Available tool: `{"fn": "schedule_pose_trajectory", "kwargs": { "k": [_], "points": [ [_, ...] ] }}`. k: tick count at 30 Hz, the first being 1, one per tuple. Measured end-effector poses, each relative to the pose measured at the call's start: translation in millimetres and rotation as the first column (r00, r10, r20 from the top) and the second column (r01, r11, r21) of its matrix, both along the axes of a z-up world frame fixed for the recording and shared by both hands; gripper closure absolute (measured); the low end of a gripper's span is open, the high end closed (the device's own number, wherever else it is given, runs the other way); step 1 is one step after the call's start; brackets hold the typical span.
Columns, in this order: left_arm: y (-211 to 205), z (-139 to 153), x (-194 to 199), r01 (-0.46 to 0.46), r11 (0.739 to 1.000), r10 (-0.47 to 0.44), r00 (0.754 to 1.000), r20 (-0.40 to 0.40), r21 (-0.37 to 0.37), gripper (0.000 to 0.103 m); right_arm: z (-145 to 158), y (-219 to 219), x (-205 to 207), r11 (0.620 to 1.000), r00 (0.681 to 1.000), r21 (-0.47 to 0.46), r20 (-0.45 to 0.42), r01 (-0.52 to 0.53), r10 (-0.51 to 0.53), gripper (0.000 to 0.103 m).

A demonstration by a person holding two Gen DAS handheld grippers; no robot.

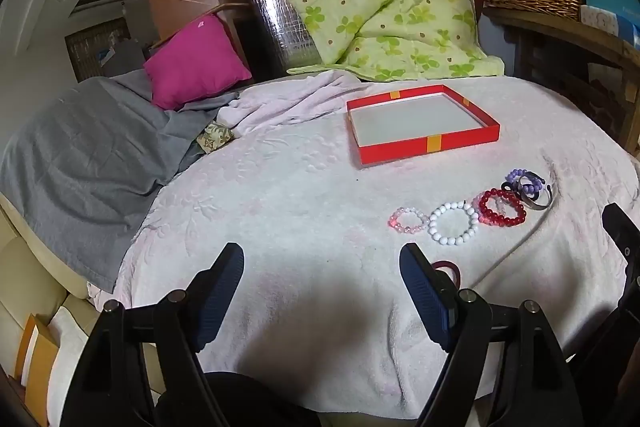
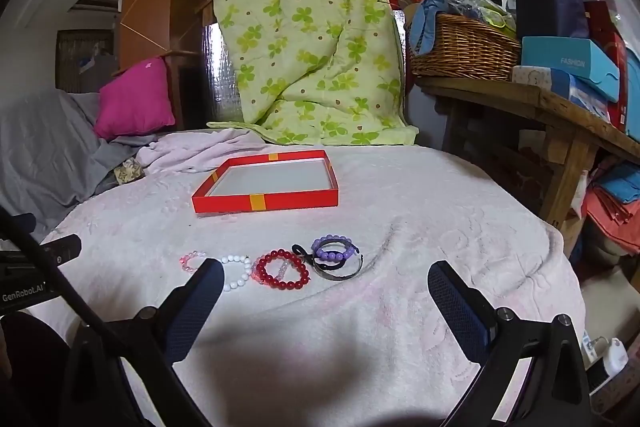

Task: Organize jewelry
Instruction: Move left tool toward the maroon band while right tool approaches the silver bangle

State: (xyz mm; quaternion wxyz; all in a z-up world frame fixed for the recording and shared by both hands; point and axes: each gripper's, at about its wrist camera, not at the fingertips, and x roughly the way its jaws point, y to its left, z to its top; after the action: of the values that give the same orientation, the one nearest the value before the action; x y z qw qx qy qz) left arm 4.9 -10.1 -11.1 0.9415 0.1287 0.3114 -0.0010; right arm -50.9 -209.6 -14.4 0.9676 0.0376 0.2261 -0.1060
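both grippers, left [image 1: 322, 291] and right [image 2: 326, 301], hover wide apart and empty above the blanket [image 2: 400, 195]. bracelets [image 2: 282, 269] lie in a row just ahead of them, with the red tray [image 2: 266, 202] farther back.

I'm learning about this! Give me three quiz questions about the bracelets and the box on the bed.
1. True or false: the red box already has a bracelet inside.
2. Which bracelet lies between the pink bracelet and the red bracelet? A) purple B) white C) black
3. Fill in: both the left hand-held gripper and the right hand-held gripper are ____, holding nothing.

Key: 1 false, the box is empty. 2 B, the white bracelet. 3 open.
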Motion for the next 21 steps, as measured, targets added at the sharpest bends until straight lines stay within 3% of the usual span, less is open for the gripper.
{"fn": "schedule_pose_trajectory", "kwargs": {
  "k": [21],
  "points": [
    [0.8, -9.7, 5.4, 0.009, 1.0, -0.009, 1.0, -0.029, 0.004, 0.022, -3.8, -0.5, 4.3, 1.0, 1.0, 0.006, -0.019, 0.004, -0.004, 0.0]
  ]
}}
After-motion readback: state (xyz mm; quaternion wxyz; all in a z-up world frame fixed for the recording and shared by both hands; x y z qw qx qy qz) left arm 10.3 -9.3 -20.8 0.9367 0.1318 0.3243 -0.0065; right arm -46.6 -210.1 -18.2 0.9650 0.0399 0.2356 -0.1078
